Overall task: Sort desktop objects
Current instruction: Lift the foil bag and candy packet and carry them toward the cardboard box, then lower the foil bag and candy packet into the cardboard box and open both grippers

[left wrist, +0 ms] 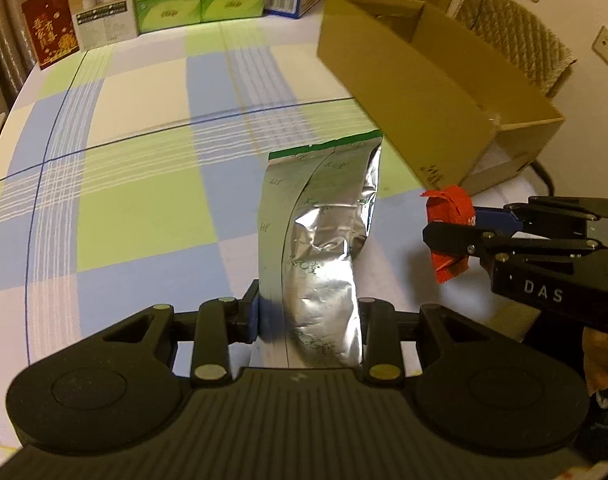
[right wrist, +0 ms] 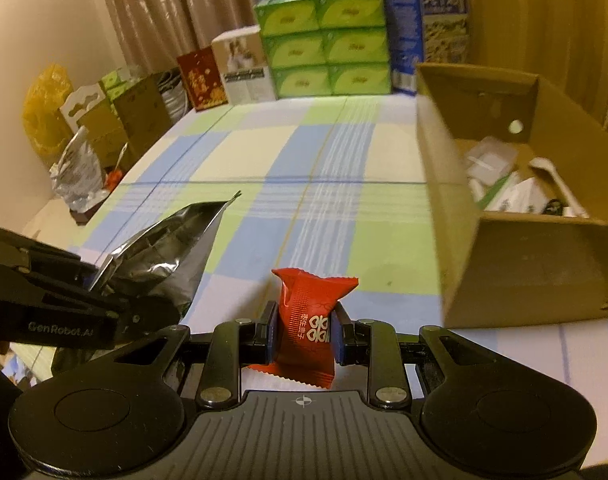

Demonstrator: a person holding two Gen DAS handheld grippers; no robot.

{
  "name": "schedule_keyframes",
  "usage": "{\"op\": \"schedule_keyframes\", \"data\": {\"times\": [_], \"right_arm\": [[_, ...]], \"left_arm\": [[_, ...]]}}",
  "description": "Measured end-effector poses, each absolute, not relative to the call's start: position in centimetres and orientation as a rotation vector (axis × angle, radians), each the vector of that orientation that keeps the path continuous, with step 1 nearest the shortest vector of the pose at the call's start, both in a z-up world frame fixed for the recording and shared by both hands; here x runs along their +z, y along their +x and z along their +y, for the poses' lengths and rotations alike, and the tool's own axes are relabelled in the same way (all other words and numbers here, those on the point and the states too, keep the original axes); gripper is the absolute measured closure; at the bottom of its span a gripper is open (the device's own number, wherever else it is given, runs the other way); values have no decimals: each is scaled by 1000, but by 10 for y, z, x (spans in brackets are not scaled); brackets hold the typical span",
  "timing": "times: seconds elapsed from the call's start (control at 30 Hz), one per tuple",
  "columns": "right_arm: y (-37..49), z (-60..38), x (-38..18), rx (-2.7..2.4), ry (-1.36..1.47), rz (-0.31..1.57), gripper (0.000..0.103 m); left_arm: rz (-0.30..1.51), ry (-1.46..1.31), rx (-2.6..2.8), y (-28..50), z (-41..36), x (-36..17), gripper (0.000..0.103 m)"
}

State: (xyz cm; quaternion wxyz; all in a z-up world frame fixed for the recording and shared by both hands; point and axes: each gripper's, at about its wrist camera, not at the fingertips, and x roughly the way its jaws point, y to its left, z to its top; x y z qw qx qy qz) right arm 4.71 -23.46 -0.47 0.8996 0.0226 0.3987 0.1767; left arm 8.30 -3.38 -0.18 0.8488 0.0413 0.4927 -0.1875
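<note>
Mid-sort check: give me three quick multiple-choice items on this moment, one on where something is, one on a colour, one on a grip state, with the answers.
1. Where is the cardboard box relative to the right gripper?
A. ahead, to its right
B. ahead, to its left
C. directly under it

2. What colour is the small packet in the right gripper?
A. green
B. red
C. silver

3. What is the left gripper doing?
A. open and empty
B. shut on a tissue pack
C. shut on the silver foil pouch

Answers:
1 A, the box fills the right side of the right wrist view.
2 B, the wrapper is red with white print.
3 C, the pouch stands clamped between its fingers.
</note>
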Motion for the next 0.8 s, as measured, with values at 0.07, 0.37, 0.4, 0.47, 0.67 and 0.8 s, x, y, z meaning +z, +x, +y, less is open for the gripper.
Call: {"op": "schedule_keyframes", "data": {"times": [0.07, 0.37, 0.4, 0.47, 0.67, 0.8], "right_arm": [[41, -243, 1, 348, 54, 812, 80], [21, -277, 20, 272, 71, 777, 80], [18, -282, 22, 264, 73, 773, 80], [13, -291, 26, 249, 75, 763, 80], [2, -316, 37, 206, 81, 735, 80], [-2, -330, 41, 186, 101, 724, 80]], "left_arm": [[1032, 82, -409, 79, -40, 2, 75], [1004, 74, -477, 61, -71, 13, 75], [1000, 74, -484, 59, -76, 14, 75], [993, 73, -497, 55, -85, 17, 75], [979, 64, -535, 49, -110, 24, 75], [973, 56, -557, 47, -125, 28, 75]]}}
